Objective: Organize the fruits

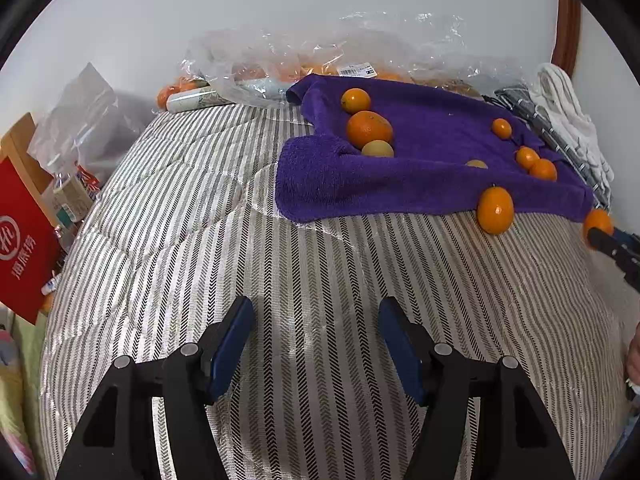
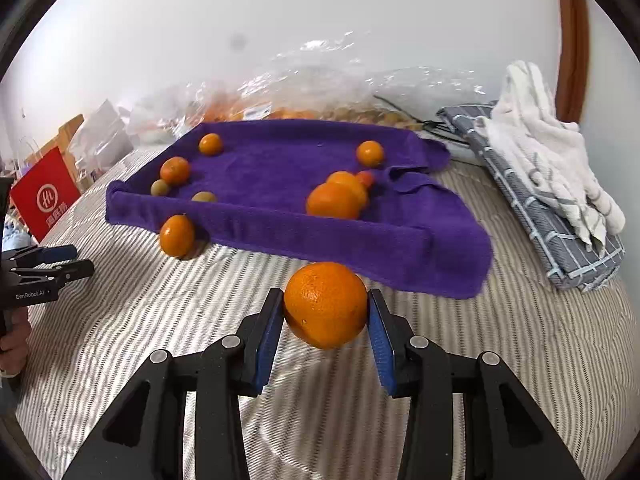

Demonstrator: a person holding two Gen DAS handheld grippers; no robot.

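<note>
A purple towel [image 2: 280,160] lies on the striped bed cover [image 2: 160,320] with several oranges and small yellowish fruits on it. My right gripper [image 2: 325,316] is shut on a large orange [image 2: 325,304], held just before the towel's near edge; it shows at the right edge of the left wrist view [image 1: 598,222]. Another orange [image 2: 177,235] lies on the cover against the towel's front edge, also seen in the left wrist view [image 1: 495,210]. My left gripper [image 1: 316,320] is open and empty above the cover, well short of the towel [image 1: 420,160].
A clear plastic bag [image 1: 320,52] with more fruit lies behind the towel by the wall. Folded grey checked cloth [image 2: 532,208] and a white towel [image 2: 548,148] lie at the right. A red bag [image 1: 24,240] and boxes stand left of the bed.
</note>
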